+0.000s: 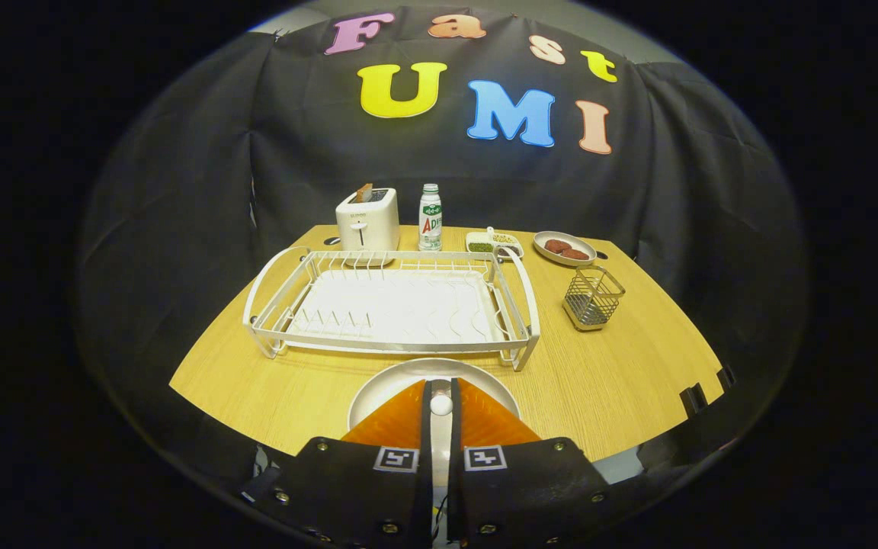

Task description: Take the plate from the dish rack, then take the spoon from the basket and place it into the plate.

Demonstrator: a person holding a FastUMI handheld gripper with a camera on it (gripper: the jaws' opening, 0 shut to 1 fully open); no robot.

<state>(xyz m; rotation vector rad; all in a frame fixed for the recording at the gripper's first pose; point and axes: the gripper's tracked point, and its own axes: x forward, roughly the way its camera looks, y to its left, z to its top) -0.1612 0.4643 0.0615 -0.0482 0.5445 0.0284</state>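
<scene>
Spoon gripped over the plate

The fingers (440, 404) pinch a spoon (441, 405) above the plate (393, 385) at the tabletop's (622, 381) near edge, before the dish rack (393, 305).

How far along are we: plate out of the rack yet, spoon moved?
Done: the plate lies on the table, in front of the empty dish rack. In hand: the gripper is shut on the spoon, over the plate. The basket looks empty. Left: release the spoon into the plate.

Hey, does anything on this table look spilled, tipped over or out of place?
Nothing stands out. The white wire dish rack sits square, the wire mesh basket stands upright, and the gripper, shut on a white spoon, hovers over the round white plate.
</scene>
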